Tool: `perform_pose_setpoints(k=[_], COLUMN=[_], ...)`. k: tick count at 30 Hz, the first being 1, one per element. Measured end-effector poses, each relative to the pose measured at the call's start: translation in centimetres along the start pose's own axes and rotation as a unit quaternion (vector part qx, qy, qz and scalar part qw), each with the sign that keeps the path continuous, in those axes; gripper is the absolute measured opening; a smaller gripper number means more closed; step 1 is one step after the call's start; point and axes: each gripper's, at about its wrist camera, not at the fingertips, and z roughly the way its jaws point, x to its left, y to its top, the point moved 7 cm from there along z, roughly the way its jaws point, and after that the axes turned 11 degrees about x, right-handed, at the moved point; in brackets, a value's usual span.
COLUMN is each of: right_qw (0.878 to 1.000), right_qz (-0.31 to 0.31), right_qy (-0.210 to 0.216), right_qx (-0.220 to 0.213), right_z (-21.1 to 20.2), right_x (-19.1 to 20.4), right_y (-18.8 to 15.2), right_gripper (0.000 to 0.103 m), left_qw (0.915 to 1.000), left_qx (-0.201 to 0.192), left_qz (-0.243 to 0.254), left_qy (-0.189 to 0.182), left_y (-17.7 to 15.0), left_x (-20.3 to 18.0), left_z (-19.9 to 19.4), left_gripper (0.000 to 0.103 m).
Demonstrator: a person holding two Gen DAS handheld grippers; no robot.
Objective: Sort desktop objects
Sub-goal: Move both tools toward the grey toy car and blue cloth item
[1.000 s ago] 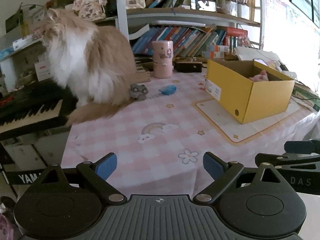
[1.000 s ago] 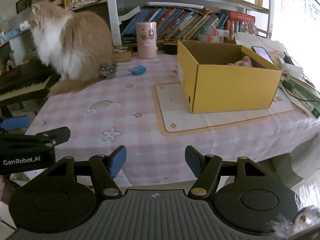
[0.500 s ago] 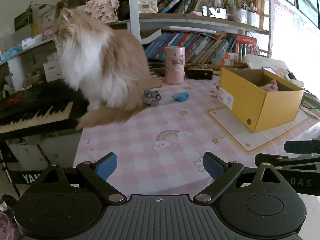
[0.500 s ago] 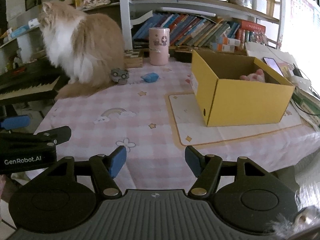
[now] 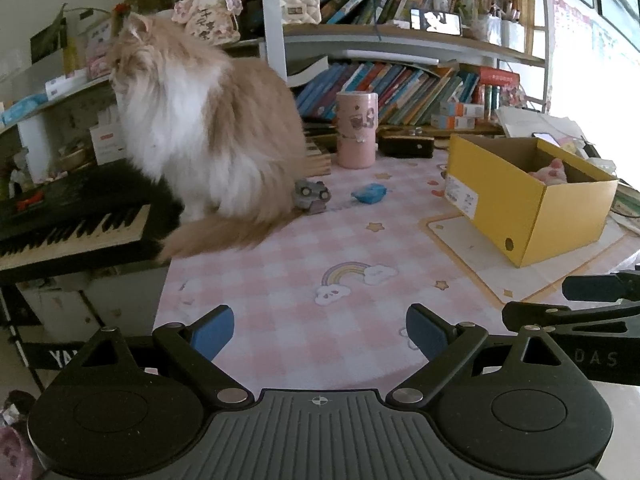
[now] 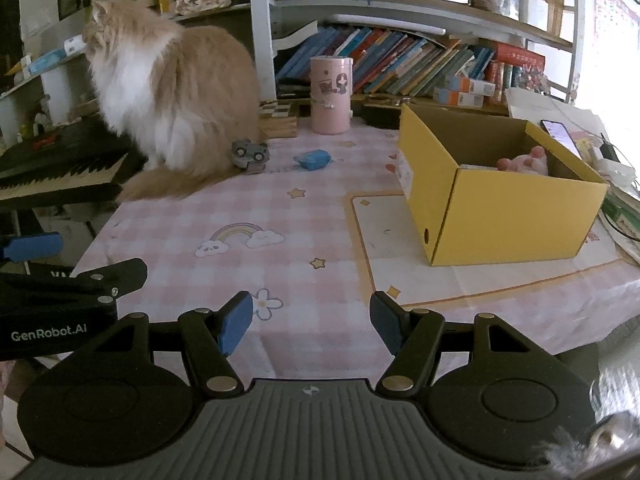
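Hovering apart, both tools (image 5: 319, 332) (image 6: 311, 322) gape over the checked tablecloth (image 6: 304, 216).

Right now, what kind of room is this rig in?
Most likely a home study or living room, not a lab. A fluffy cat sits on a table with a pink checked tablecloth, crowded bookshelves stand behind, and a keyboard piano sits beside it.

A fluffy cream-and-white long-haired cat (image 5: 208, 136) sits at the table's far left corner beside a black electronic keyboard (image 5: 68, 220), before shelves of slanting colourful books (image 6: 404, 60).
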Motion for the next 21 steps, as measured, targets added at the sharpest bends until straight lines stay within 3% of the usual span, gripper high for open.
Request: perform_pose_setpoints(k=[21], right_qw=[0.998], right_qz=[-0.026], right_qy=[0.039], right_qx=[0.033], right_z=[6.4], right_x=[-2.0], right_y=[5.0], right_gripper=[0.064], left_qw=[0.9986], left_qx=[0.029], left_qz=[-0.03], left_qy=[0.032], left_y=[4.3], left_x=[-0.5], left_z=[5.9], left_gripper=[0.095])
